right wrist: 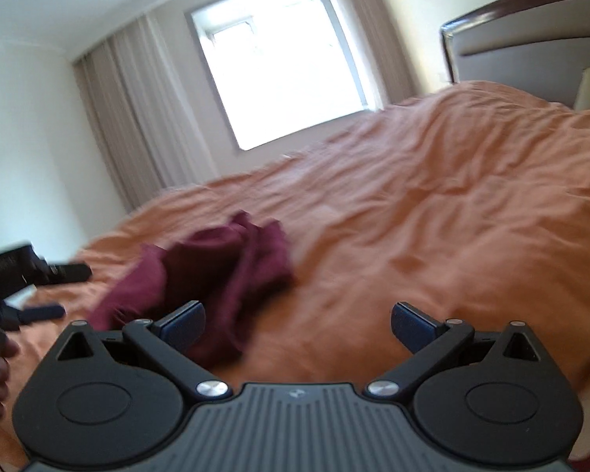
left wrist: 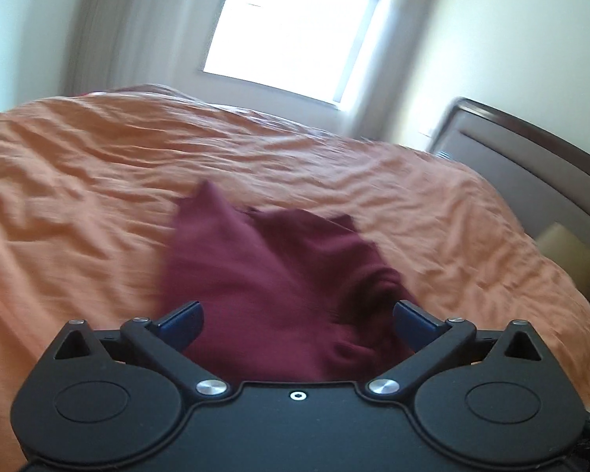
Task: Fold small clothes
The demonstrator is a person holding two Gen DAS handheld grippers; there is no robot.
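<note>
Eyeballing the layout: orange bedspread (left wrist: 78, 181) fills everything under both claws
Garment: crumpled maroon garment (left wrist: 263, 275) sits dead ahead of the left gripper (left wrist: 298, 324), running straight away from it
Left gripper: spread wide, holding nothing
Right gripper (right wrist: 298, 324): also gaping, garment off ahead-left, so left's nearer

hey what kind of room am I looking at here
Most likely a bedroom, perhaps a hotel room: a bed with a rumpled orange bedspread, a dark padded headboard, and a curtained window.
</note>
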